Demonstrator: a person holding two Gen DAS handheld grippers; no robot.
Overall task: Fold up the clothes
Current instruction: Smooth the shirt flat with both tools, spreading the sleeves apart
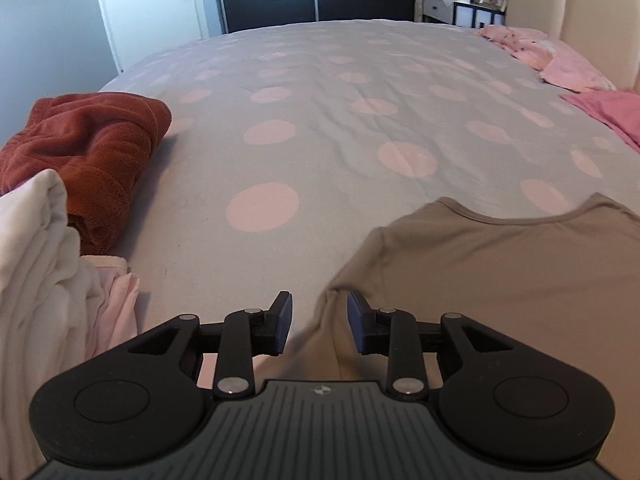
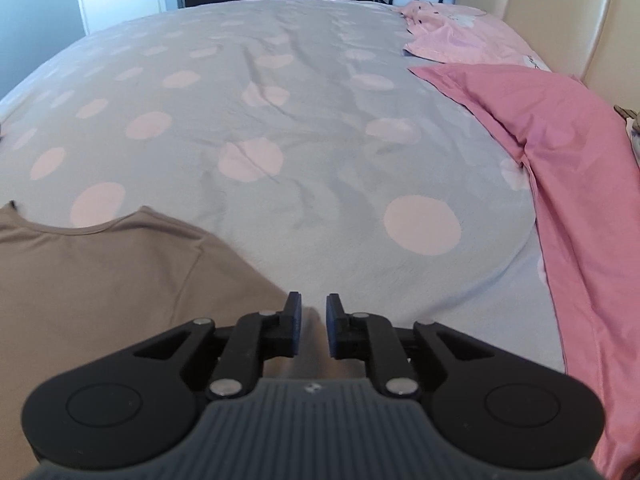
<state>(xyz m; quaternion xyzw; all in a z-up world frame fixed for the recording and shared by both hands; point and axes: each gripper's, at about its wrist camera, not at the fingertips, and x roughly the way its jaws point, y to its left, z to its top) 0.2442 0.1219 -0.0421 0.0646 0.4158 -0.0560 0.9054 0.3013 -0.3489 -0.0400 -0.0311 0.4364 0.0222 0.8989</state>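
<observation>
The bed (image 1: 320, 92) carries one taupe t-shirt (image 1: 500, 280) spread flat at its near edge, neckline facing away, so the folding looks barely begun. Each sleeve lies under a pair of tongs: the left tongs (image 1: 319, 326) and the right tongs (image 2: 311, 330) both stand parted, pads clear of the cloth, gripping nothing. Next they need to close on the sleeves and carry them inward. Beside it: one rust towel (image 1: 88, 144), one white pile (image 1: 40, 272), two pink pillows (image 2: 568, 160).
</observation>
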